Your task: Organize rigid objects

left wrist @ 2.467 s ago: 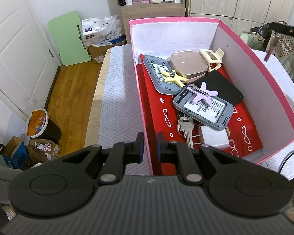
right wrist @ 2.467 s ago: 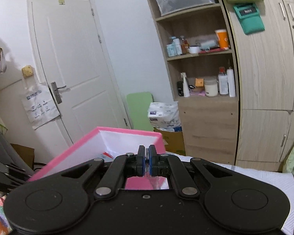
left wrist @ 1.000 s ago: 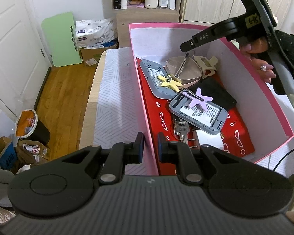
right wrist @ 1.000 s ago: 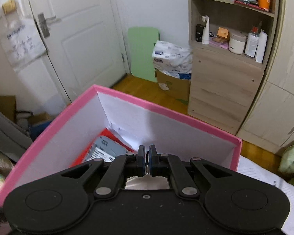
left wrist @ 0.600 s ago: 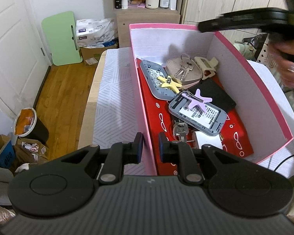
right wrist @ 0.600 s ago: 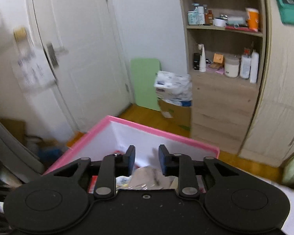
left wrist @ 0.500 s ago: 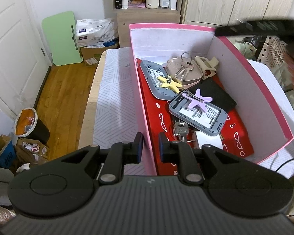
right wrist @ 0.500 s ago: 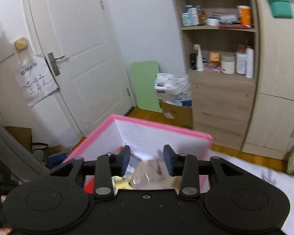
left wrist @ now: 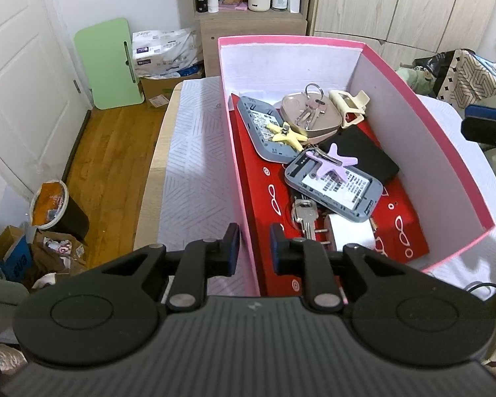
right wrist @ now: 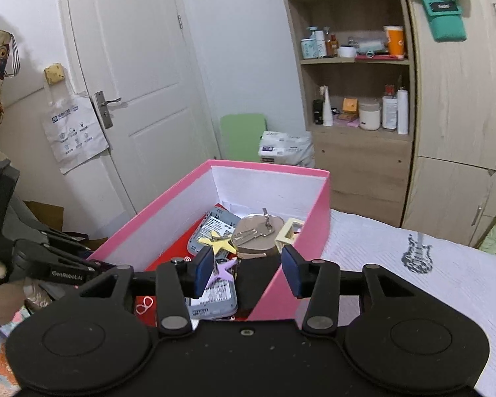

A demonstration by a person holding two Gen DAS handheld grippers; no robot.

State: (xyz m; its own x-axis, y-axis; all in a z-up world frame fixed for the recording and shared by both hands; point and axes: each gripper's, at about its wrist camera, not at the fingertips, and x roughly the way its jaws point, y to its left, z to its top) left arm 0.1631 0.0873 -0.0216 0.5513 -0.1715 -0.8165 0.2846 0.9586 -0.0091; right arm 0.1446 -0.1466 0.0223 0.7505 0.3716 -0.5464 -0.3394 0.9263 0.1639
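A pink box (left wrist: 423, 112) holds a key bunch (left wrist: 309, 109) lying on a beige case (left wrist: 327, 125). Beside them are a cream claw clip (left wrist: 349, 107), two grey devices (left wrist: 334, 188), yellow (left wrist: 286, 135) and purple star clips (left wrist: 332, 163), a black wallet (left wrist: 367, 155), a single key (left wrist: 304, 215) and a white plug (left wrist: 347, 231). My left gripper (left wrist: 254, 248) straddles the box's near left wall, its jaws opening, and the pads stand off the wall. My right gripper (right wrist: 248, 273) hovers outside the box's right wall, jaws opening, nothing between them.
The box stands on a white quilted cloth (left wrist: 195, 172) with a guitar print (right wrist: 416, 258) at its right. A wooden shelf unit (left wrist: 251, 16), a green board (left wrist: 109, 66) and a floor bin (left wrist: 53, 208) lie beyond and to the left. A hand (right wrist: 0, 294) holds the left gripper.
The right gripper opened, dropped the key bunch onto the beige case and drew back out of the box to the right. The left jaws widened around the box wall.
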